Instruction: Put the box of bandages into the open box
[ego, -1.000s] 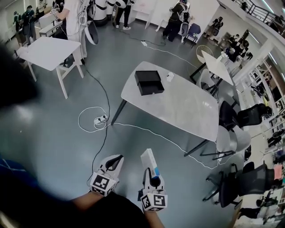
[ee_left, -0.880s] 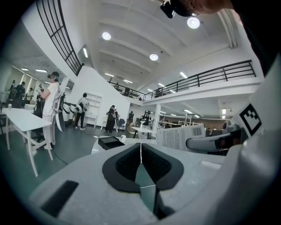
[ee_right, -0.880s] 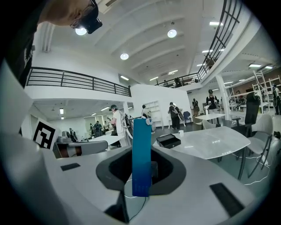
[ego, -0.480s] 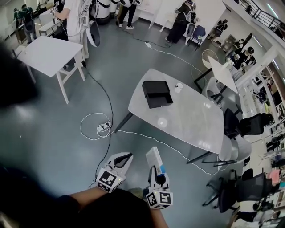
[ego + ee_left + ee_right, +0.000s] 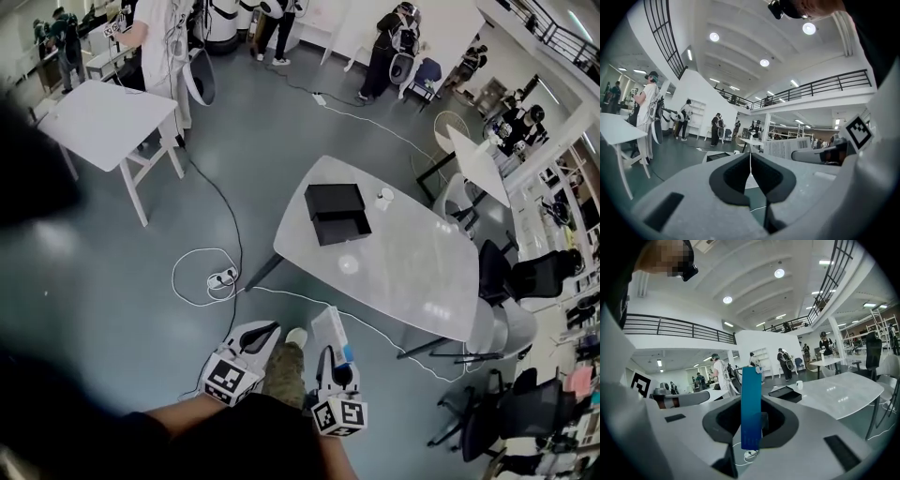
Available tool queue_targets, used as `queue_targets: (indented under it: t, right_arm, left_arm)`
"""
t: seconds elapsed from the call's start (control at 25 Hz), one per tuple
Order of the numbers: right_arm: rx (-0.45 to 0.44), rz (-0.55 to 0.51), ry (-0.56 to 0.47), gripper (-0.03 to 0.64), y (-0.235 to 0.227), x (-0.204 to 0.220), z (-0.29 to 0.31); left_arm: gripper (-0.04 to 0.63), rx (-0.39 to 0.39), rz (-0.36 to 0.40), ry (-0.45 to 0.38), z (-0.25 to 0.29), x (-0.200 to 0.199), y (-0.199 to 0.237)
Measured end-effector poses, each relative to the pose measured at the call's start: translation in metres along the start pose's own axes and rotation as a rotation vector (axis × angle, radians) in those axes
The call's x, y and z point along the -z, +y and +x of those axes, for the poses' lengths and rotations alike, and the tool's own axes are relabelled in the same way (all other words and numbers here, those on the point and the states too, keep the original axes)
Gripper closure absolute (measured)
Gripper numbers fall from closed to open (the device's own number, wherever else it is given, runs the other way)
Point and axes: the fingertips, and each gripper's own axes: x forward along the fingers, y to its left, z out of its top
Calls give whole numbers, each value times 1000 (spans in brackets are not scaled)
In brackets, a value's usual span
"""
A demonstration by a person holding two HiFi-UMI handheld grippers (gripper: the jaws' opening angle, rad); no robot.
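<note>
— State of right tongs point(image 5: 751, 425)?
— Clamped on the box of bandages point(image 5: 751, 401), held upright at bottom centre, probably for dropping in end-first.
— And left tongs point(image 5: 750, 164)?
— Pressed together, empty, kept alongside.
— Open box point(image 5: 336, 213)?
— Mid-frame on the bench point(image 5: 412, 272), well apart from both.

The open box point(image 5: 337, 214) sits on the table point(image 5: 403, 281), at the table's far left end, with a cup point(image 5: 385, 198) just right of it. A power strip point(image 5: 221, 277) lies on the floor left of the table. Short of the table's near edge, the box of bandages point(image 5: 327, 328) stands between the right gripper's point(image 5: 329, 359) jaws, and the left gripper point(image 5: 260, 334) is further left.
</note>
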Motion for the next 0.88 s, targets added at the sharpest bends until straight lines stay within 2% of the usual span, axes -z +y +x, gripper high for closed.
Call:
queue_targets:
  t: [0.32,0.72,0.88]
  right_arm:
    - [-61,48,-5,548,-56,-22,95]
    - [-42,79,35,548,-187,-64,220]
    - [-95,97,99,548,-215,-60,266]
  left_arm:
    - [574,-73,18,-22,89,-16,48]
    - [574,-109,33,66,246,-13,85]
    - [574,-145,-2,77,291,-15,107]
